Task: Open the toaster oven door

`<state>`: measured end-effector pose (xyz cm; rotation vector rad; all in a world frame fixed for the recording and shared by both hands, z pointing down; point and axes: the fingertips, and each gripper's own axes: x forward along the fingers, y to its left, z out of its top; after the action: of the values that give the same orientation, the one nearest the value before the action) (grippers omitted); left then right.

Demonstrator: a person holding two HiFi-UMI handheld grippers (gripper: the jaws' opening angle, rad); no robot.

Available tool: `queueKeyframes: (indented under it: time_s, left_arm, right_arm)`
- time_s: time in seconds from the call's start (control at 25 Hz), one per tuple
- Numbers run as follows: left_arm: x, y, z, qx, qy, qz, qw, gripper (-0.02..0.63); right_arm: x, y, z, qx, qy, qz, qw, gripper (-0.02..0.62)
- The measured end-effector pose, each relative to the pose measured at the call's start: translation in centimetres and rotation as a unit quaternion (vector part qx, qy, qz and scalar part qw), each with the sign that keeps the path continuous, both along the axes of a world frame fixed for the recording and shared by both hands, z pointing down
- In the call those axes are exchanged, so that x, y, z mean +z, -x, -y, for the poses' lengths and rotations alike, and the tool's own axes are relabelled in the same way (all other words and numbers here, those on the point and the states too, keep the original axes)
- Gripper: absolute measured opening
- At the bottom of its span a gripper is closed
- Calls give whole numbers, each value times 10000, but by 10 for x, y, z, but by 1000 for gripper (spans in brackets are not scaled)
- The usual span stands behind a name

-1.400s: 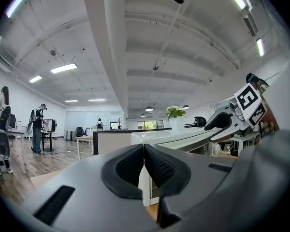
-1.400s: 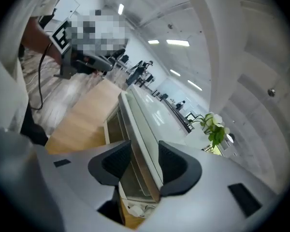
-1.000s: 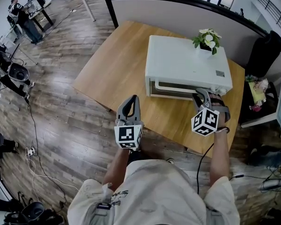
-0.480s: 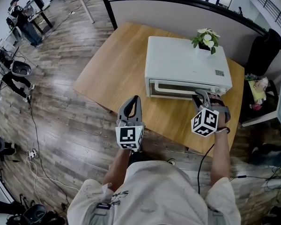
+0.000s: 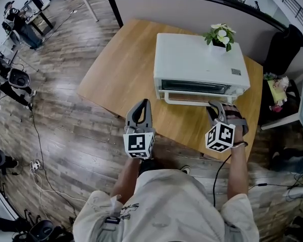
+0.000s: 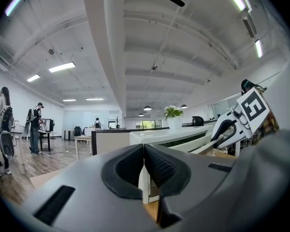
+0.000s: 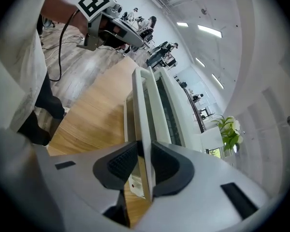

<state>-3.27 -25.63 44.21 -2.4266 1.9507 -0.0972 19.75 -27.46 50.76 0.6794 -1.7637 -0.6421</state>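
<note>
A white toaster oven [image 5: 199, 59] stands on the wooden table [image 5: 118, 69]. Its glass door [image 5: 192, 87] leans out a little at the top, with the white handle bar [image 5: 187, 101] along its front edge. My right gripper [image 5: 214, 107] holds the right end of that bar. In the right gripper view the bar [image 7: 143, 124] runs between the pads of the right gripper [image 7: 145, 161], and the jaws are closing on it. My left gripper [image 5: 140, 111] hovers over the table's near edge, shut and empty; the left gripper view shows its jaws [image 6: 144, 163] together.
A small potted plant [image 5: 220, 36] sits on the oven's back right corner. A grey partition wall [image 5: 192, 9] runs behind the table. A dark side shelf [image 5: 280, 110] stands to the right. Chairs and people are far off at the left on the wooden floor.
The oven door has tipped outward from the oven front, and its glass now shows. My right gripper has drawn back toward me with the handle. The left gripper has barely moved.
</note>
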Motion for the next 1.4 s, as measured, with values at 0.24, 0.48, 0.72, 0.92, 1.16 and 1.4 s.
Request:
queueKeyframes:
  time_s: [0.24,0.48,0.72,0.92,1.16,1.4]
  left_arm:
    - [6,-7,-3,87,90,77,9999,17]
    - [21,-7,-5,86,261,153,9995,17]
    - [29,-10,-7,135,409,108,9990,17]
    - [38,-11,-8,122,515,35,9986,17]
    - [48,-15,-9,190,649,87,9977,16]
    - [57,-20,-13,262,740,90,9969,17]
  right_arm:
    - [13,-3,-25,24,245,-140,9996,98]
    - [26,-3,-45,46,390,-136,9991,94]
    - [38,-4,-62,150,587,-165,9980,89]
    - [56,-5,-80,167,814,-168,9964,89]
    - [78,-4,-95,202,1018,-196,9944,92]
    - [97,-6,-108,278,962,-214,9947,97]
